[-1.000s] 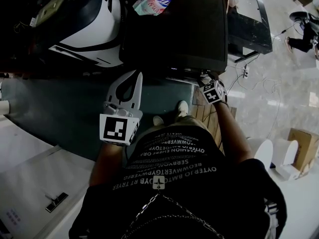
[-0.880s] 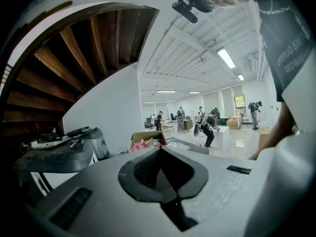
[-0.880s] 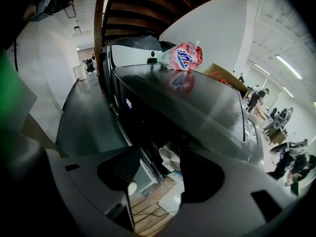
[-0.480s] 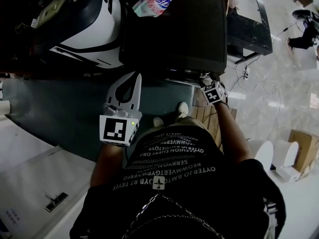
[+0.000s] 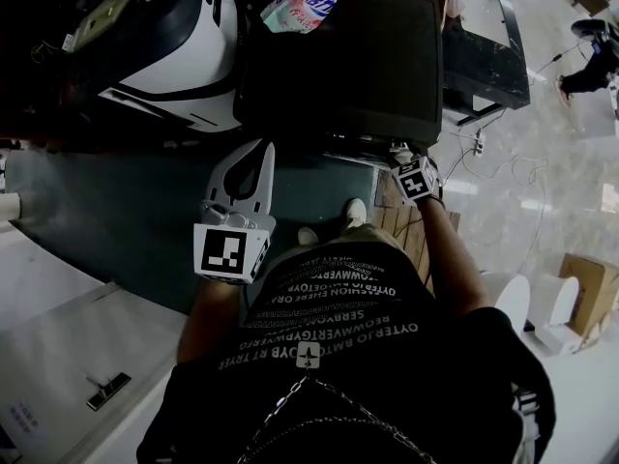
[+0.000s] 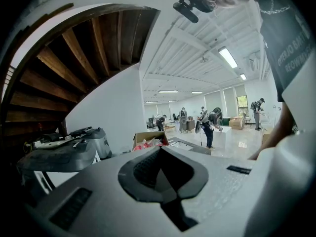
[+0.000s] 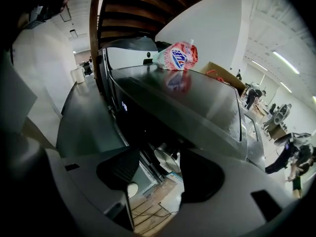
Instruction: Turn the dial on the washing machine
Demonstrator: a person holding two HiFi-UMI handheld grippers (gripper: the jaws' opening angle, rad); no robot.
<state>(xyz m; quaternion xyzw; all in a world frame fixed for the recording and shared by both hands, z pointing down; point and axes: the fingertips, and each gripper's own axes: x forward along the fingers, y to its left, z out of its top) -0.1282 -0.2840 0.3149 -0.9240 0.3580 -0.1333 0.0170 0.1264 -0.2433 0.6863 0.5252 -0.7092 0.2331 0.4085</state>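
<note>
The black washing machine (image 5: pixel 338 56) stands straight ahead, its dark top filling the middle of the head view. My right gripper (image 5: pixel 398 155) is at the machine's front right corner, level with the control strip. In the right gripper view the gripper (image 7: pixel 159 169) is open, and the round silver dial (image 7: pixel 165 161) shows in the gap between its jaws, close to the right jaw. I cannot tell whether a pad touches it. My left gripper (image 5: pixel 259 153) hangs in front of the machine over the floor mat, shut on nothing; its view shows the same gripper (image 6: pixel 162 157) aimed across the room.
A white and black appliance (image 5: pixel 174 37) stands left of the machine. A pink detergent bag (image 5: pixel 309 3) lies on the machine's back edge. A dark mat (image 5: pixel 116 220) covers the floor. Wooden boards (image 5: pixel 401 222), cables (image 5: pixel 503 172) and a cardboard box (image 5: pixel 580 278) lie to the right.
Almost nothing: the right gripper has crept slightly toward the machine's front corner. The left gripper has stayed where it was.
</note>
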